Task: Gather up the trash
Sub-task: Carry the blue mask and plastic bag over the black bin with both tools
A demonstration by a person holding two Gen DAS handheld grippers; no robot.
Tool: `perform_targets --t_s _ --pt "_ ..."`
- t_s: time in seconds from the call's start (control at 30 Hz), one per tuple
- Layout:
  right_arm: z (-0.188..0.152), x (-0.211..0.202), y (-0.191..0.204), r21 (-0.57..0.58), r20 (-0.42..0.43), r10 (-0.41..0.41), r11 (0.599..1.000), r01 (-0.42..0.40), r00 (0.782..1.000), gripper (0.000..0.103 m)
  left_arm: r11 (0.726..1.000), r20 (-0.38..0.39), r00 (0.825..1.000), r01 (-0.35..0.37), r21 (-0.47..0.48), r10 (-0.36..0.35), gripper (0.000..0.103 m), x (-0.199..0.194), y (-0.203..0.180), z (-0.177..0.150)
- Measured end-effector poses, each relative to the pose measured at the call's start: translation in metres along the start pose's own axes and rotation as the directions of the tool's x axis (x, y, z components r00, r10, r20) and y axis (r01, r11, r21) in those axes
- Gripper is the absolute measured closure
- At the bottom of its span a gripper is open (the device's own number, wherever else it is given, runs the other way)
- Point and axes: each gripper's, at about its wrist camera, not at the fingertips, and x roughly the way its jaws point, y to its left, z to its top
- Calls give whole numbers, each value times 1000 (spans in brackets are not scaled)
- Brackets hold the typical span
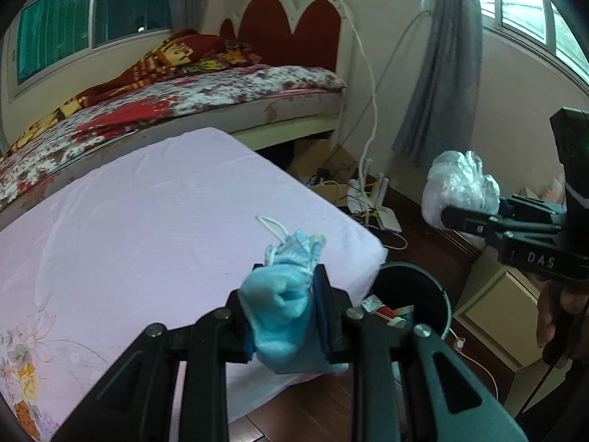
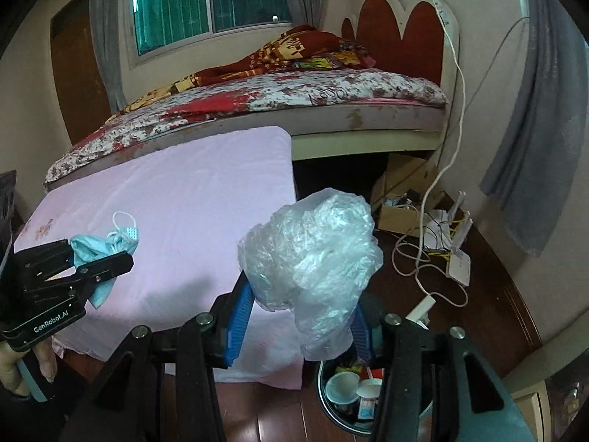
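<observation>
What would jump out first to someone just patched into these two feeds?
Both grippers carry trash: the left gripper is shut on a crumpled blue mask, the right gripper on a wad of clear plastic. Each hangs at the near edge of the pink mattress. On the floor by the mattress corner stands a dark bin that already holds cups and wrappers.

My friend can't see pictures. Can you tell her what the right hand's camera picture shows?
The right tongs grip a crumpled clear plastic bag above a trash bin with cups inside. At left, the left tongs pinch a blue face mask over a pink mattress.
</observation>
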Motion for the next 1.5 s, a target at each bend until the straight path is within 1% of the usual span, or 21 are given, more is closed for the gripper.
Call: perform_targets --t_s 0.23,0.47,0.7,0.97,1.1,1.3,1.4,1.47,1.5 --pt "-17 -18 -26 25 6 -38 999 38 999 52 998 -13 999 49 42 -49 77 10 -38 0" --pt "-49 -27 -66 76 -32 -85 993 87 996 52 991 -55 993 106 84 -101 77 28 -75 -8" --pt "-84 -23 -103 115 -95 -118 985 128 989 52 978 -109 981 171 120 -158 77 50 -111 -20" --pt "-110 -23 -131 147 -123 -120 980 138 985 52 961 -160 965 232 150 -208 77 72 -140 -29" --pt "-126 -12 -141 157 -155 -107 979 132 982 52 953 -197 954 259 156 -227 77 87 -152 -34" --pt "-151 13 -149 147 -223 -94 981 128 970 52 945 -250 937 288 153 -245 77 113 -163 -46" --pt "-158 31 -148 118 -256 -85 986 118 963 52 943 -268 931 296 152 -249 77 123 -165 -50" --pt "-163 44 -149 101 -281 -77 989 109 957 52 938 -293 921 311 153 -257 77 134 -166 -54" --pt "-165 50 -150 91 -293 -76 990 107 953 52 937 -302 919 312 156 -255 77 140 -168 -56"
